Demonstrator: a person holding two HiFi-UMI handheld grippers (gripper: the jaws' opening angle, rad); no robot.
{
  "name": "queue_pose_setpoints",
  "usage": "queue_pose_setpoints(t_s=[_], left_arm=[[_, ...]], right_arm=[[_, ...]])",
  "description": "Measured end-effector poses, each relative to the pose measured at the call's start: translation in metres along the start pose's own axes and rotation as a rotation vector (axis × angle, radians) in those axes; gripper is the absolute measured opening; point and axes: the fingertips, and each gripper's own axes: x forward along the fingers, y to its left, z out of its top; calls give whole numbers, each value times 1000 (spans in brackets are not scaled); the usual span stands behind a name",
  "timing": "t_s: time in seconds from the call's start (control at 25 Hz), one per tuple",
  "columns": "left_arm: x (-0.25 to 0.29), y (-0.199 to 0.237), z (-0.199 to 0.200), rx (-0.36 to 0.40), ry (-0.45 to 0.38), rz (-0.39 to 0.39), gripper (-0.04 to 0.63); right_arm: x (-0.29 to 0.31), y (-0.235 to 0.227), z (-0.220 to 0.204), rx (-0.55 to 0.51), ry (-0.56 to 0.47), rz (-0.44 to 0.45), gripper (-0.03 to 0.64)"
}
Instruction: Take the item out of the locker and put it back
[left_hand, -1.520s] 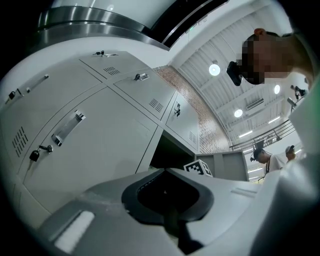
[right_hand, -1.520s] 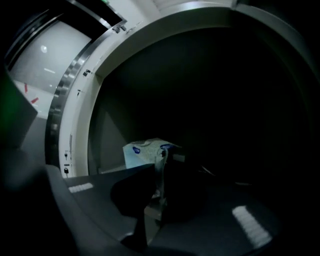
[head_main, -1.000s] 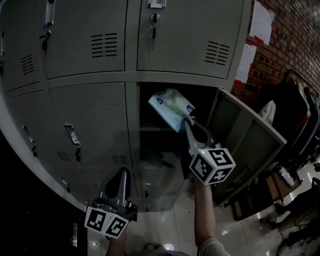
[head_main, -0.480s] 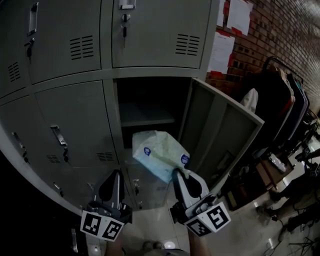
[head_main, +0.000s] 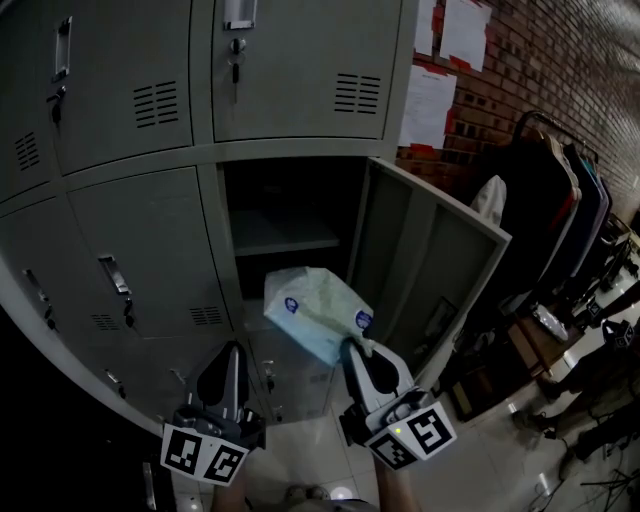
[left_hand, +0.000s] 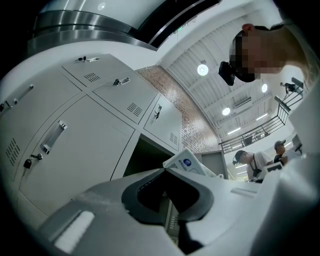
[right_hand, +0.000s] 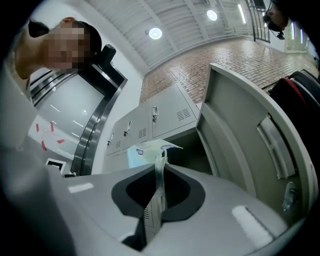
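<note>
While outside locker (head_main: 288, 208), pack (head_main: 315, 312) in right fingers (head_main: 356, 368)

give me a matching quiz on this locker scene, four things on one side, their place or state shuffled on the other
Things:
1. soft packet
2. locker door
3. left hand-held gripper
4. paper sheets

Places or states:
a. swung open
b. on the brick wall
c. pinched by its edge in the right hand-held gripper, in front of the open compartment
d. jaws together, nothing between them

Pairs: 1-c, 2-a, 3-d, 4-b
</note>
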Motion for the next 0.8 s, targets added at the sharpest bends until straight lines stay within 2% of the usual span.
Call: queue_pose_setpoints(t_s=[0.8], left_arm=[[2,4,-3,-22,-6,15,4]], right_arm=[[-2,-4,-5,15,22,2,17]])
